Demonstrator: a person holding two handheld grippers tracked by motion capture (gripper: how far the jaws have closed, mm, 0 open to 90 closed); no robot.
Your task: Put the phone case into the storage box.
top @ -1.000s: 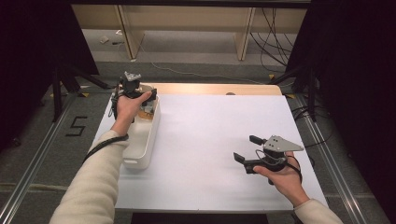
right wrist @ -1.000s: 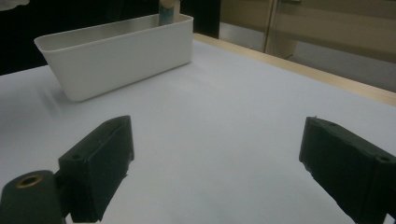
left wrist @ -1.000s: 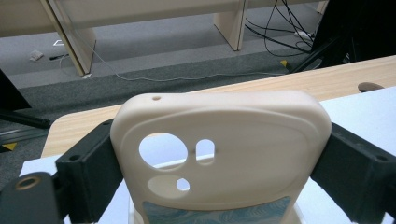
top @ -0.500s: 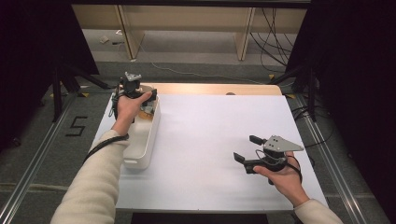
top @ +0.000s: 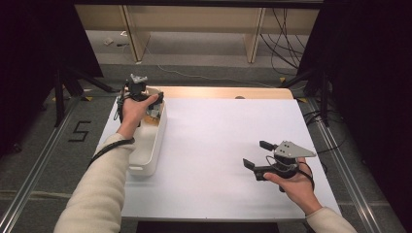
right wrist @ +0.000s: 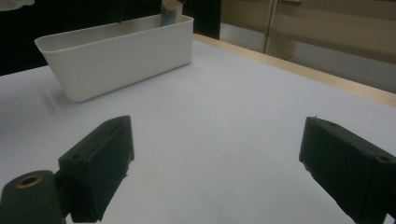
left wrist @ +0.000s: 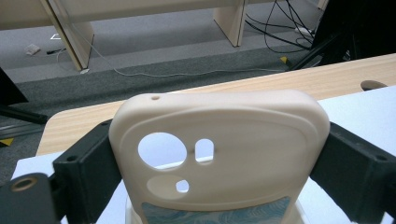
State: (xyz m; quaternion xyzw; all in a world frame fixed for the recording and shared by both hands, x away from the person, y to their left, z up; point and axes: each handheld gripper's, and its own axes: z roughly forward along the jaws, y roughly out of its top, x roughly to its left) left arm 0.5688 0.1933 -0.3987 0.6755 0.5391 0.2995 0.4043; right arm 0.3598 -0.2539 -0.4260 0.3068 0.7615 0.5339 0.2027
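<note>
I start from the table [top: 214, 145], its white sheet bare across the middle, which leaves me a wide landing area; at its left edge sits the long white bin [top: 151, 145], set lengthwise so my left arm can reach straight into its far end; in the right gripper view the bin [right wrist: 121, 51] stands well apart from that claw. My left gripper [top: 138, 94] hovers over the bin's far end, and its jaws pinch a cream phone case [left wrist: 219, 154] by its two long sides, upright, the camera cut-outs facing the lens; I judge it is gripped across its width because the soft shell flexes least there; its lower edge is just above or inside the bin, where a blue-patterned item [left wrist: 215, 215] peeks from beneath; I cannot tell whether they touch. My right gripper [top: 260, 154] rests low on the right of the sheet, jaws spread with nothing between them, parked clear, I think, so it can receive or steady the case once it comes out.
</note>
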